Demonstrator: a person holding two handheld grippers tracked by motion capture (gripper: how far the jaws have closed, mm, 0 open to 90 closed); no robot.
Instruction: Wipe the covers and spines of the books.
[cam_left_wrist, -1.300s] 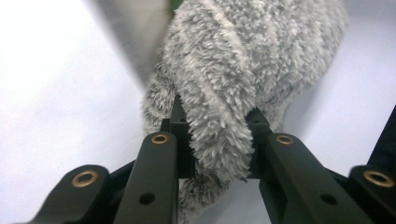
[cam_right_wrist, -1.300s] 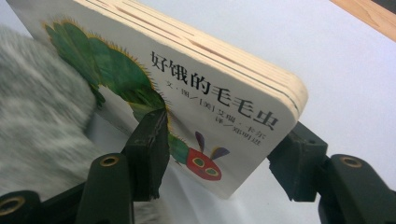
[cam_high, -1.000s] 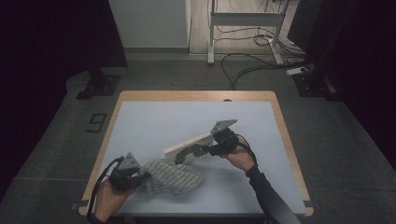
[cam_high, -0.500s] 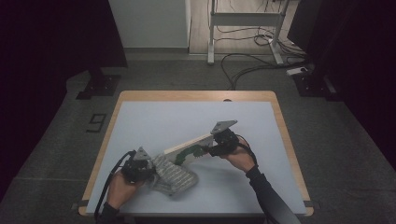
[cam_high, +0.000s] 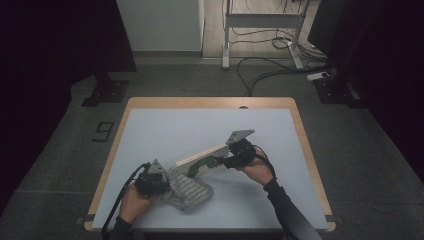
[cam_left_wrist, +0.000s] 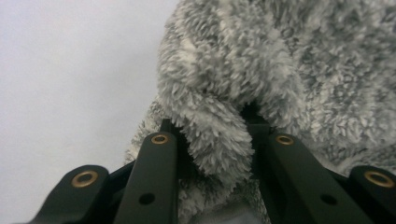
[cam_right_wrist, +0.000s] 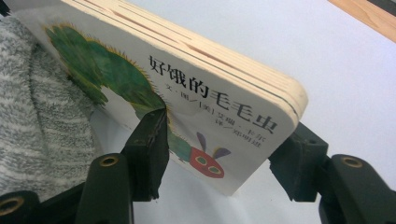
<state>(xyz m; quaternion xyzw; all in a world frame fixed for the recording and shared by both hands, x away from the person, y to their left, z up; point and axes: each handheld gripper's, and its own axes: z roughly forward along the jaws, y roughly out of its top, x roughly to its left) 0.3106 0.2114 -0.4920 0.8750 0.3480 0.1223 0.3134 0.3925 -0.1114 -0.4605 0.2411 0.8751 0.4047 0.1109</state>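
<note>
The left gripper (cam_high: 159, 181) is pinching a fold of the fuzzy grey cloth (cam_high: 190, 187) near the desk's (cam_high: 165, 131) front edge, pinning it, while the right gripper (cam_high: 231, 161), jaws clamped across the board book (cam_high: 202, 159), is holding it tilted above the cloth, probably to wrap it.

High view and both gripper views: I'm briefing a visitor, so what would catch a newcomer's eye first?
The board book with its green caterpillar cover, clamped on edge by the right gripper mid-table. Next, the fluffy grey cloth near the table's front edge, a fold of it pinched in the left gripper.
</note>
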